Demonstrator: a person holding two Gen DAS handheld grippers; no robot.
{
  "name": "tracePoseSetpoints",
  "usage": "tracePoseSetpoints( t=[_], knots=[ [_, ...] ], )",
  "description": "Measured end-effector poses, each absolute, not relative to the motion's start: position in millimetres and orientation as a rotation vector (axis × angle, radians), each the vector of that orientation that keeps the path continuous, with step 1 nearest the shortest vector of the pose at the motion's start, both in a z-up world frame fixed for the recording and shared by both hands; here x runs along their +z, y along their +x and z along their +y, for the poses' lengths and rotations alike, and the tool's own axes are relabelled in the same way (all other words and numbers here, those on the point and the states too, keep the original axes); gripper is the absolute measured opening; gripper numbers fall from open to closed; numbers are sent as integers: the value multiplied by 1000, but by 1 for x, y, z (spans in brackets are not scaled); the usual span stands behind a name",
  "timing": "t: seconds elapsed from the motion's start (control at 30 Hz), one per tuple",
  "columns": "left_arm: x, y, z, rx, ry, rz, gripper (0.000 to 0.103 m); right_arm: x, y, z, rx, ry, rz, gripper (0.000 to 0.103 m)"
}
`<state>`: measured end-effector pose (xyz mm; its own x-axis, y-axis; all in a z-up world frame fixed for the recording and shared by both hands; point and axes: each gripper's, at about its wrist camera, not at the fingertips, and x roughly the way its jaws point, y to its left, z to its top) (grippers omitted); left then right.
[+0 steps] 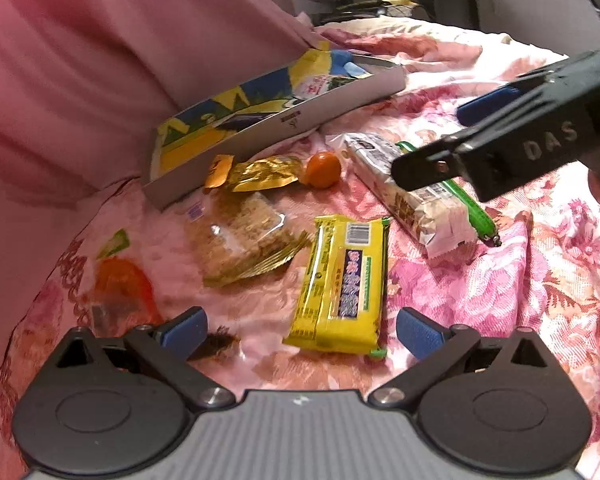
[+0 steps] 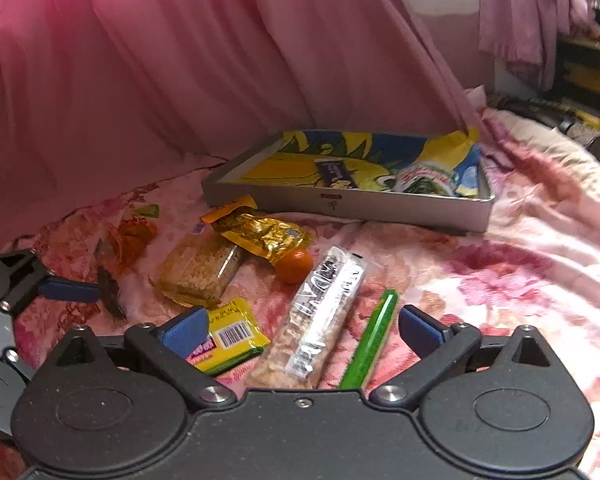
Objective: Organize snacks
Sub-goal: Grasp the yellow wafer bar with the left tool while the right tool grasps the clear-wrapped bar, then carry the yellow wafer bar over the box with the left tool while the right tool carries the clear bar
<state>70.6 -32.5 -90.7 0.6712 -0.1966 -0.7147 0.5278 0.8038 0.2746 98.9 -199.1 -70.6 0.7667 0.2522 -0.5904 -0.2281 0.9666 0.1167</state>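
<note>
Right gripper point(image 2: 300, 330) wide open over silver bar point(image 2: 320, 320), empty.

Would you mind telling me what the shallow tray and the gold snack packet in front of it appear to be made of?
Tray: likely thin metal, a tin; its wall is smooth matte silver-grey with crisp folded edges, though coated card cannot be ruled out. Its floor carries a glossy yellow and blue print.
Gold packet: metallised foil or plastic film; it is crinkled and throws sharp bright glints.

Snack packets point(image 2: 320, 316) before tray point(image 2: 340, 204); apparently two packets inside.
</note>
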Motion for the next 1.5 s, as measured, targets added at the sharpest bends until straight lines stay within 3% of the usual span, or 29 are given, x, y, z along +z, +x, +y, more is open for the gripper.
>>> tracePoseSetpoints(
  t=[0.07, 0.37, 0.73, 0.9, 1.0, 1.07, 1.5],
  knots=[
    [-92, 74, -36, -450, 510, 725, 102, -73, 103, -200, 281, 56, 650, 86],
    [-101, 87, -47, -525, 575, 760, 91, -88, 115, -197, 280, 99, 711, 81],
    [-105, 97, -54, -503, 532, 775, 66, -102, 129, -196, 248, 126, 760, 69],
    [-107, 103, -58, -475, 491, 797, 65, -106, 132, -195, 240, 132, 776, 63],
    [-107, 106, -57, -471, 471, 814, 54, -110, 135, -197, 240, 150, 798, 57],
    [-106, 105, -58, -467, 479, 806, 54, -111, 136, -198, 233, 162, 805, 49],
    [-82, 86, -62, -394, 506, 772, 53, -93, 123, -204, 236, 170, 752, 40]
  ],
)
